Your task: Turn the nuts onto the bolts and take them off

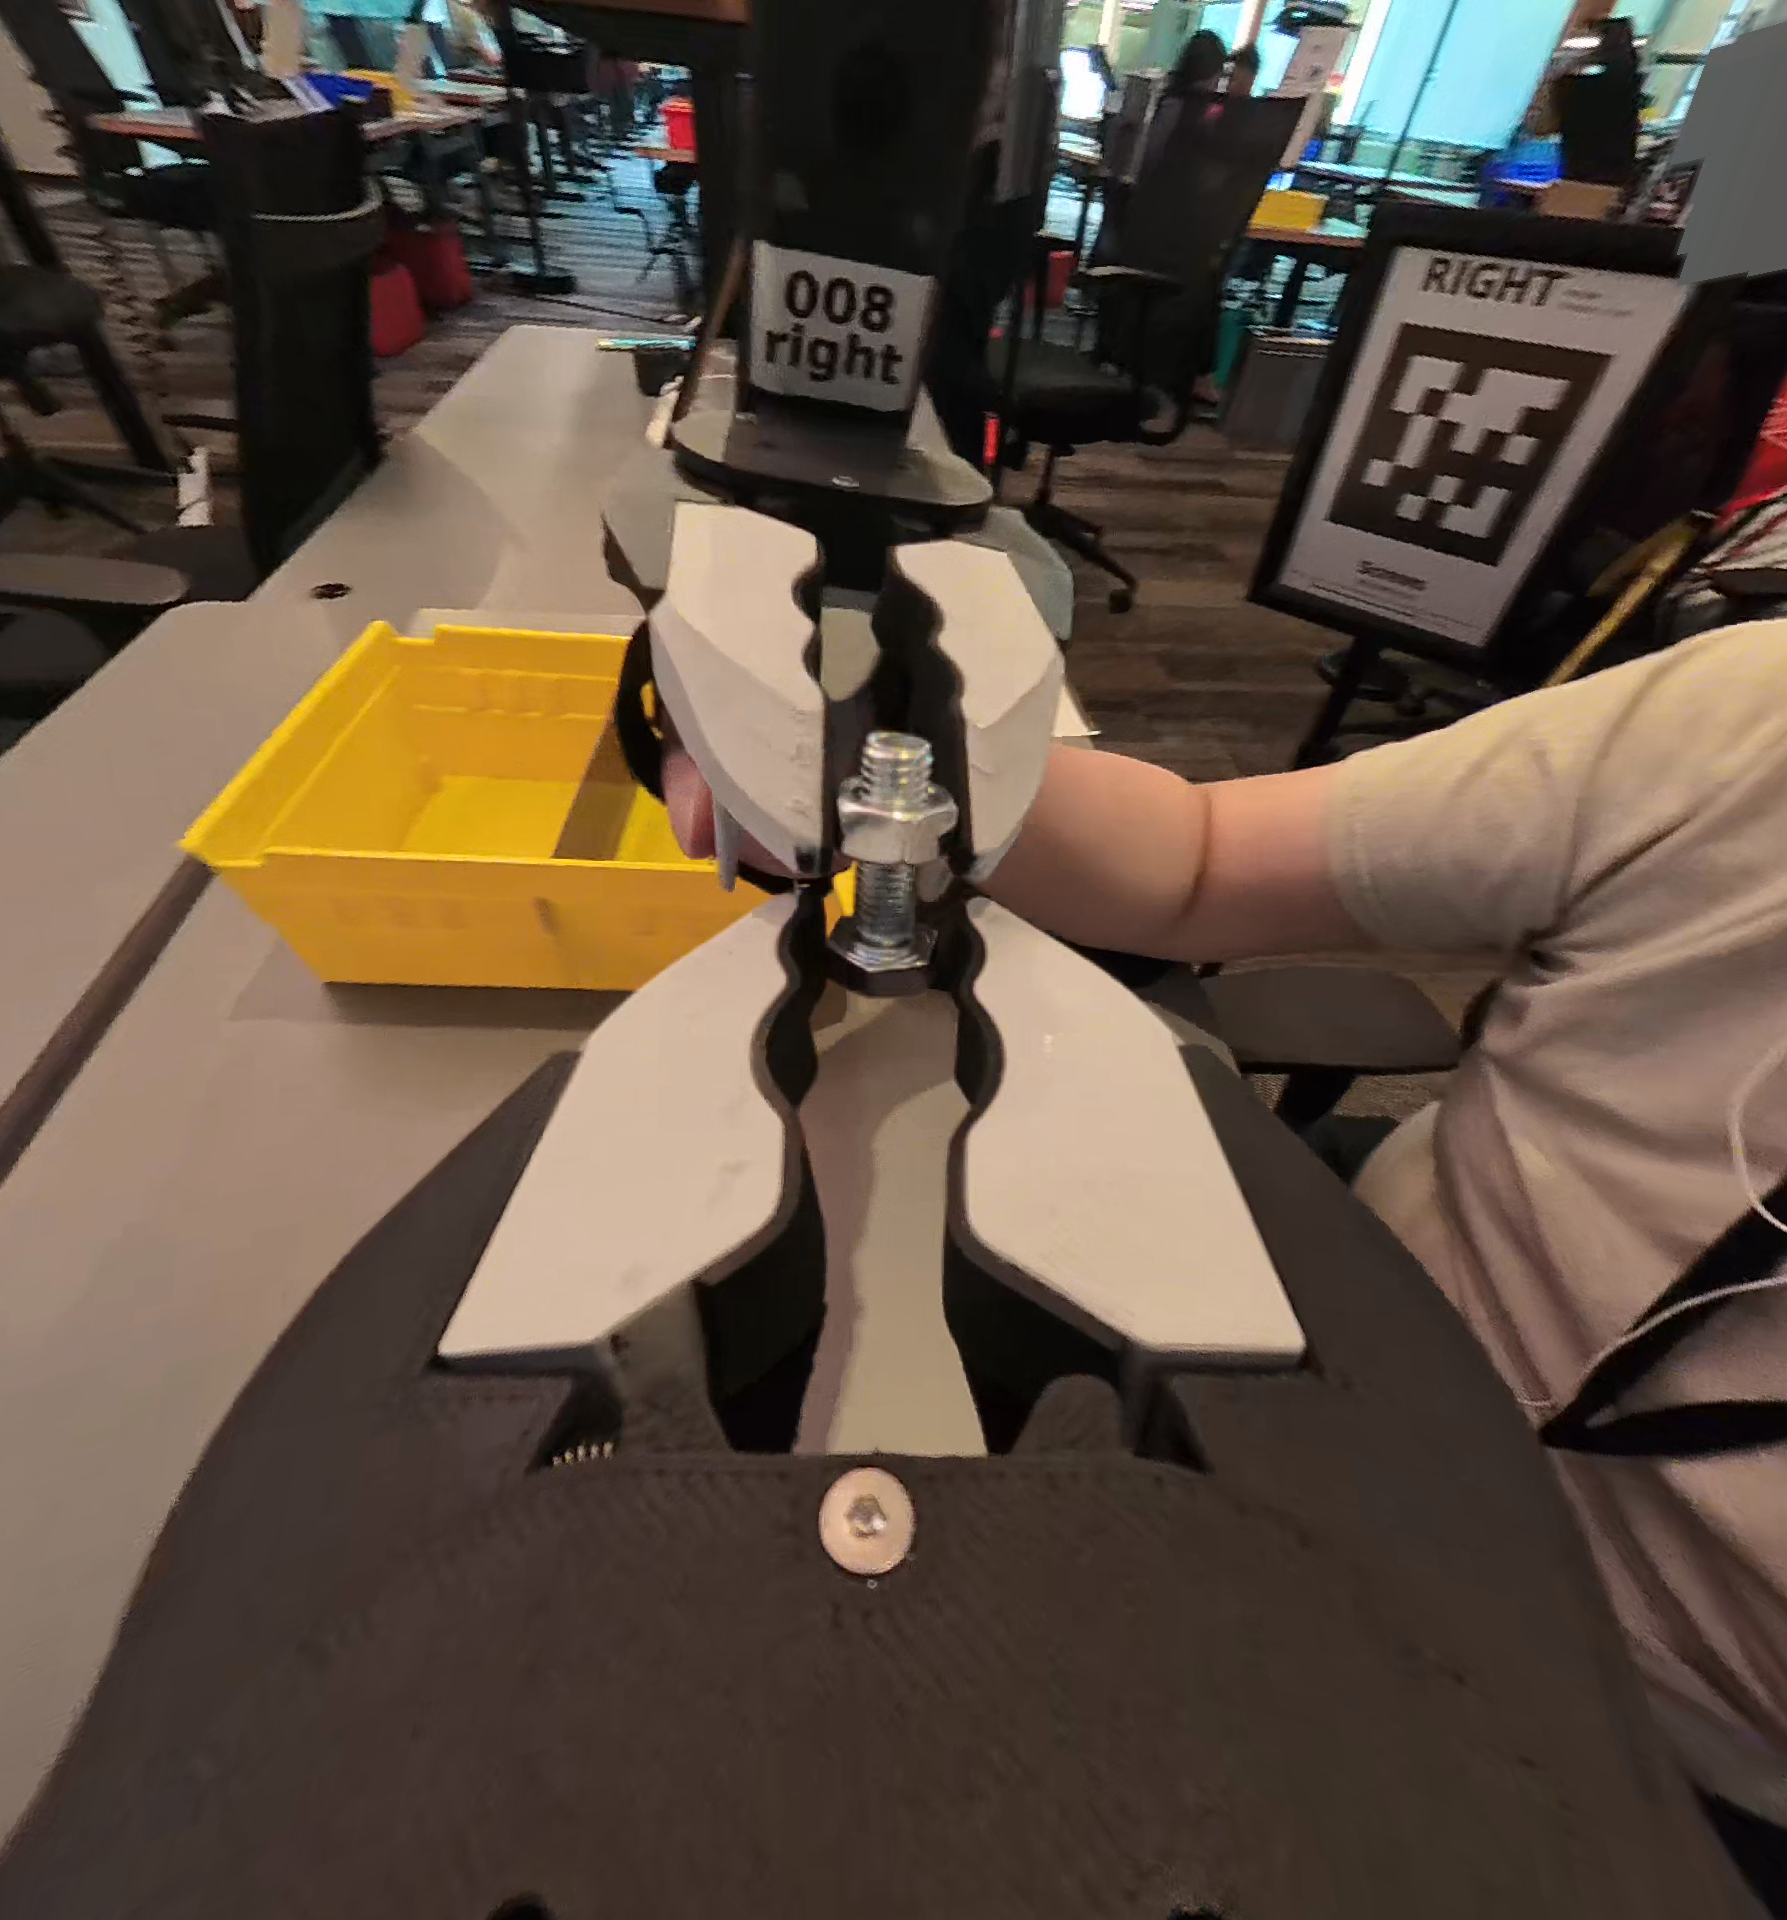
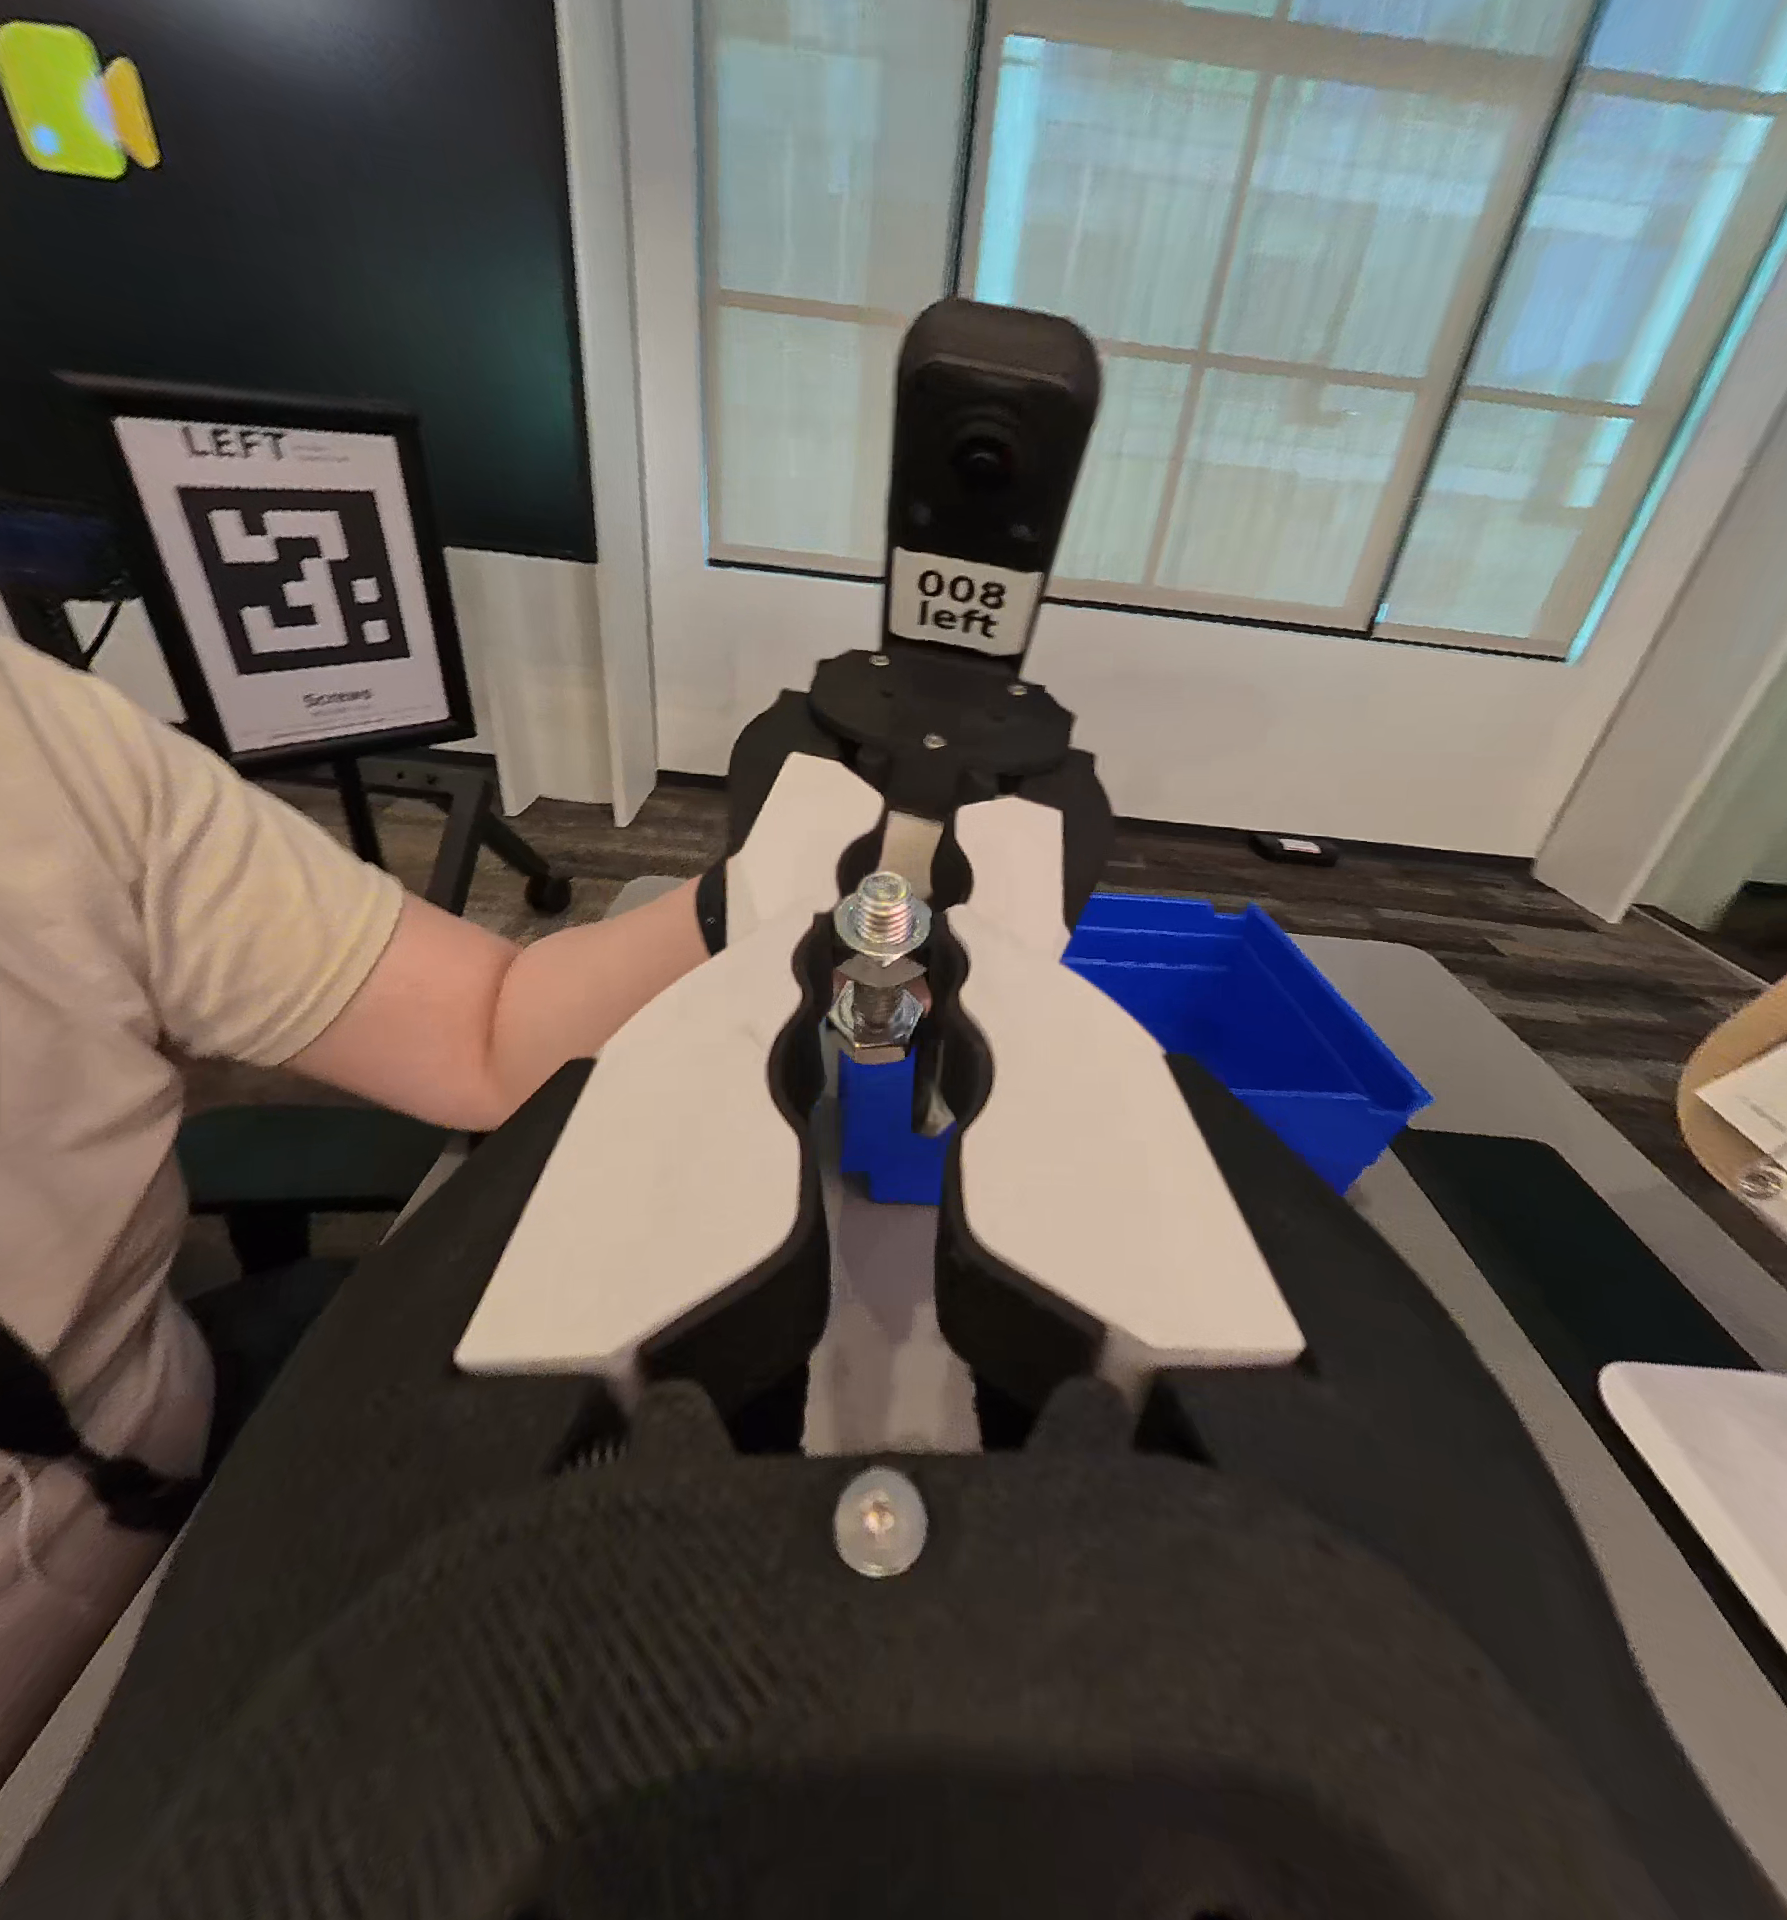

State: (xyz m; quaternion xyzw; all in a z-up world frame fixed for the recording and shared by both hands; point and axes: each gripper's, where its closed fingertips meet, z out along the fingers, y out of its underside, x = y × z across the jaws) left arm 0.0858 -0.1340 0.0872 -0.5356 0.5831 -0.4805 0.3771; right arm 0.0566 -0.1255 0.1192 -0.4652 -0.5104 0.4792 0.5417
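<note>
Steel bolt (image 1: pixel 884 831): upright between both grippers, above the table.
Left gripper (image 1: pixel 881 961): clamped on the bolt's head.
Right gripper (image 2: pixel 873 1013): closed around the nut (image 1: pixel 894 821) on the thread.
Left view only: yellow bin (image 1: pixel 453 831) beyond.
Right view only: blue bin (image 2: pixel 1253 1018) beyond.
Hidden: pad contact.

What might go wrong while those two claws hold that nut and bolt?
1. The left gripper pinches only the head of the bolt with its jaws' tips; a twist may tilt it or make it slip.
2. The nut, held by the right gripper, sits near the thread's end; once free it might drop, and the yellow bin lies off to the side.
</note>
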